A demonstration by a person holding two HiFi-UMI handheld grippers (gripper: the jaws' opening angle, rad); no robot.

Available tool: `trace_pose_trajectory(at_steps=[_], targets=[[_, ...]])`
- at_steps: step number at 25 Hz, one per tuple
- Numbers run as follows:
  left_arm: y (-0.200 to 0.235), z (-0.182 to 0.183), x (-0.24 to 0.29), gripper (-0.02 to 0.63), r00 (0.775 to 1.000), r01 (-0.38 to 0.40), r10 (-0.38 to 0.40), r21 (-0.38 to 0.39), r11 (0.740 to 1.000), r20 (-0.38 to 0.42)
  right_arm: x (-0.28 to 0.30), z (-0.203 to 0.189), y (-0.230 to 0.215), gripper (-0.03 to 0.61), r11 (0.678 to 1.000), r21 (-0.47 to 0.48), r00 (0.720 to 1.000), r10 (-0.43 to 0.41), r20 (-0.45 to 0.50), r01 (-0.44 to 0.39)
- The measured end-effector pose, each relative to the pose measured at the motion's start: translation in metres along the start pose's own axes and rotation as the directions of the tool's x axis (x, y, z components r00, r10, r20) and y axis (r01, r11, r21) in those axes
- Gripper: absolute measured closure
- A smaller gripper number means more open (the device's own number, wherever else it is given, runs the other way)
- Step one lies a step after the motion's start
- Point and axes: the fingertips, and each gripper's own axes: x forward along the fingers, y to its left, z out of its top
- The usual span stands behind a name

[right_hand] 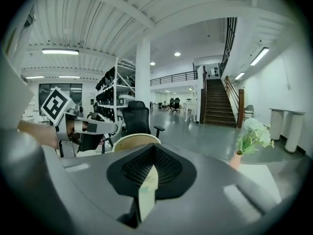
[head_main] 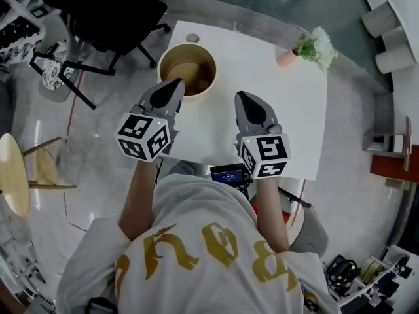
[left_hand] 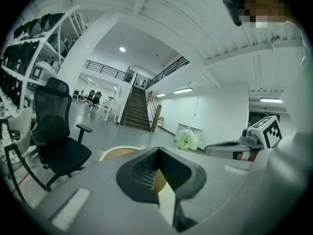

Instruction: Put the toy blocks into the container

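From the head view, a round tan container (head_main: 187, 71) stands on the white surface (head_main: 294, 116) toward its far left corner. Its inside shows only tan shading, and whether any toy blocks lie in it cannot be told. The left tool (head_main: 175, 84) is held above the near rim of the container, its tip just over the edge. The right tool (head_main: 243, 97) is held over bare surface to the right, apart from the container. A small flower pot (head_main: 308, 47) sits near the far right corner, and a black office chair (head_main: 108, 8) stands on the floor beyond the surface.

In the left gripper view the left tool's jaws are pressed together at the tip with nothing between them. The container's pale rim shows just beyond, slightly to the left.

In the right gripper view the right tool's jaws are likewise closed and empty. The container rim lies ahead and to the left, the flowers to the right, with a staircase (right_hand: 217, 102) far behind.
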Motion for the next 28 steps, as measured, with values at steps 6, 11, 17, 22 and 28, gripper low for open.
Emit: trace_pose_trajectory(at_steps=[6,11,17,22,28], targets=[[-0.013,-0.007,0.003,0.612,1.0,-0.005,0.005,0.024,1.0,-0.015,-0.009,-0.003,-0.01,0.555,1.0,0.016,1.0,-0.013,0.016,0.013],[-0.015,-0.01,0.005,0.612,0.999,-0.015,0.017,0.053,0.999,-0.041,-0.011,-0.004,-0.015,0.555,0.999,0.025,1.0,-0.026,0.017,0.025],[-0.019,-0.011,0.01,0.612,0.999,-0.004,0.007,0.058,0.998,-0.048,-0.013,-0.007,-0.019,0.555,0.999,0.043,0.999,-0.03,0.015,0.03],[-0.02,-0.011,0.01,0.612,0.999,0.003,-0.001,0.058,0.998,-0.049,-0.014,-0.009,-0.022,0.555,0.998,0.049,0.999,-0.032,0.011,0.031],[-0.019,-0.011,0.01,0.612,0.999,0.004,-0.001,0.051,0.999,-0.048,-0.012,-0.01,-0.023,0.555,0.998,0.053,1.0,-0.027,0.005,0.027]])
